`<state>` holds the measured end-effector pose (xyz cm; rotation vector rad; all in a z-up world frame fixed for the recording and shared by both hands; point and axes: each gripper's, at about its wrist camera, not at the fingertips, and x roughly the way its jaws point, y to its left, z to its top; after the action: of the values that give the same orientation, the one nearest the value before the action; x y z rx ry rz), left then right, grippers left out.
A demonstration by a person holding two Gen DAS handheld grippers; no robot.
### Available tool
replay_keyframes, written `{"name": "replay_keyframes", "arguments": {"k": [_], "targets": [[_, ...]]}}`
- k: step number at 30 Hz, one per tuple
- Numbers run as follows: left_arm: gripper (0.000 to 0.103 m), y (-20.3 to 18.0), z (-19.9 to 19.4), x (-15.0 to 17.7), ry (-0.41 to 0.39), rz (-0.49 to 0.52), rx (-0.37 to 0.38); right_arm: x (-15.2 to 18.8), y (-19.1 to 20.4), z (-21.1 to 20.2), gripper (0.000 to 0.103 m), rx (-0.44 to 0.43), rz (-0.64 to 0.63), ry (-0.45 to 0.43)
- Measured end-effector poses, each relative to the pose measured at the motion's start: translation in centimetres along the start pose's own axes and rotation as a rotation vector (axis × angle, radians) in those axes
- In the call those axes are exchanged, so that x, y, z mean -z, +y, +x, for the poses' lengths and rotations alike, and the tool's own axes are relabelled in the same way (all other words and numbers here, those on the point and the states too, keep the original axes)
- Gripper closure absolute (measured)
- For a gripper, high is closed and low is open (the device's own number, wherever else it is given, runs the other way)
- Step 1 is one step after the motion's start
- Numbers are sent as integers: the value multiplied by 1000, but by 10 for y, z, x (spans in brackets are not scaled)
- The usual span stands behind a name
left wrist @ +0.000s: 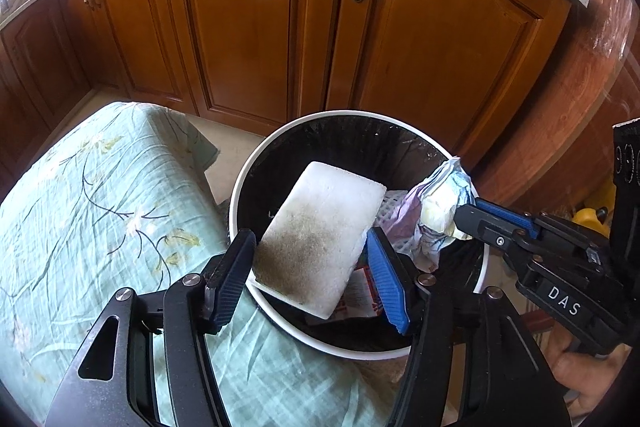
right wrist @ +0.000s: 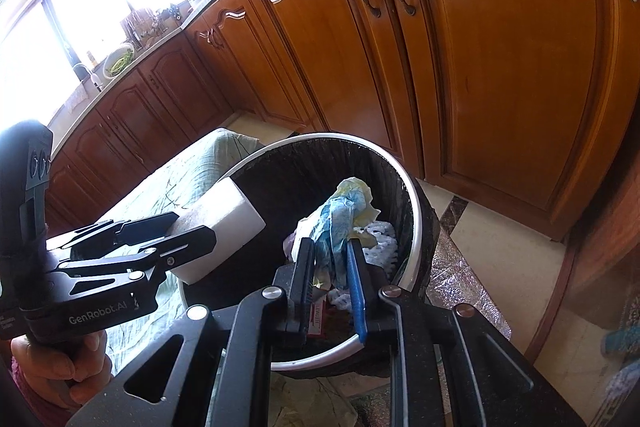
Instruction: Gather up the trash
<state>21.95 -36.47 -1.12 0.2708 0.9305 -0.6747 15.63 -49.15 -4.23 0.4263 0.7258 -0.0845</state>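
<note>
Both tongs are loaded right over the bin (left wrist: 482, 269): left tongs (left wrist: 308, 247) clamped across the short sides of a white foam block (left wrist: 320, 235), long axis tipping into the opening, and right tongs (right wrist: 330, 267) pinched on crumpled paper wrappers (right wrist: 340, 215), already hanging inside the rim.

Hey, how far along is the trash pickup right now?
Some trash already lies in the bin: a red-printed wrapper and white mesh. In hand: the left gripper holds a white foam block and the right gripper a crumpled wrapper, both over the bin. Left: letting both go.
</note>
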Motion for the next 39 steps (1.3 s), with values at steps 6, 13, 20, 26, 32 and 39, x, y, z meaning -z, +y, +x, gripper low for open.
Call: {"name": "replay_keyframes", "arguments": {"k": [6, 13, 20, 26, 32, 39], "targets": [[28, 1, -6, 2, -10, -10, 5, 1, -7, -8, 64, -22, 44, -25], [25, 5, -21, 9, -32, -39, 37, 10, -7, -24, 60, -33, 78, -64], [24, 18, -44, 39, -77, -110, 74, 29, -5, -47, 37, -74, 138, -135], [19, 44, -73, 86, -130, -232, 86, 52, 12, -58, 14, -118, 164, -171], [13, 75, -111, 127, -233, -331, 58, 79, 41, -70, 6, -117, 139, -231], [4, 90, -157, 177, -397, -347, -32, 117, 79, -81, 1, -61, 45, -335]]}}
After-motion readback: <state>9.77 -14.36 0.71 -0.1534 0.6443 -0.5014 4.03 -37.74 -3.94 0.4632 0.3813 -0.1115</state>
